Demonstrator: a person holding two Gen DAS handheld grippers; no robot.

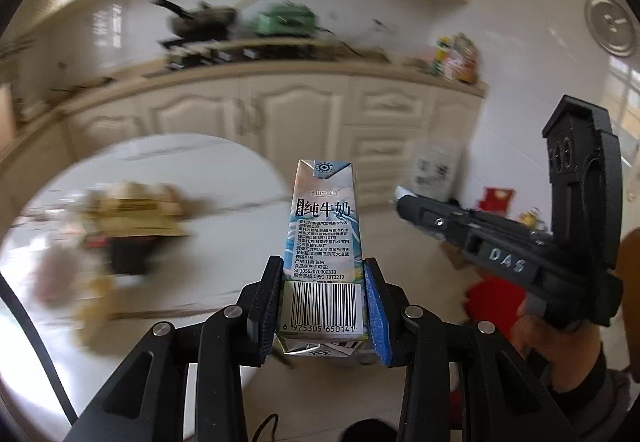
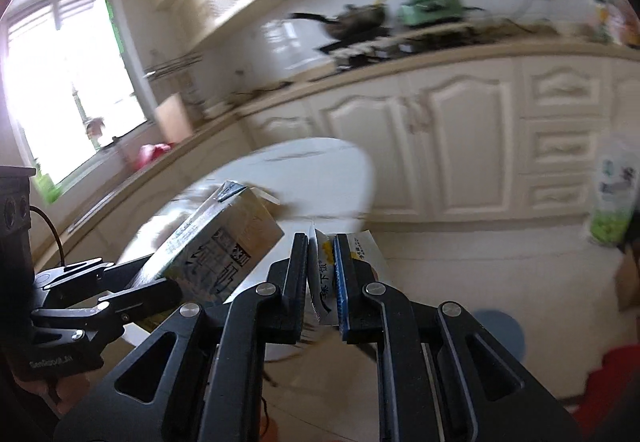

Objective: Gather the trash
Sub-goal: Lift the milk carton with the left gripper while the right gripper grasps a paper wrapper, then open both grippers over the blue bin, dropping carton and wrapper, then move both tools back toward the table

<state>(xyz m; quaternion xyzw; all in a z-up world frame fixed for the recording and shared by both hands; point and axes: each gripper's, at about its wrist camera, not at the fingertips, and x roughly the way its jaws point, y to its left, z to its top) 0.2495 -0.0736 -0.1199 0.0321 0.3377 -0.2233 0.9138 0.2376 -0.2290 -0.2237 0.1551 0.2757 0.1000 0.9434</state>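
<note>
While left gripper clamps milk carton over the floor – barcode 6975305650141, "纯牛奶" – only the right view shows right gripper pinching a wrapper, "下饭".

A round white marble-veined table stands on the pale tiled floor. At its nine o'clock side sit blurred yellowish packages, too smeared to name. A kitchen counter beyond carries a black pan and a green appliance.
</note>
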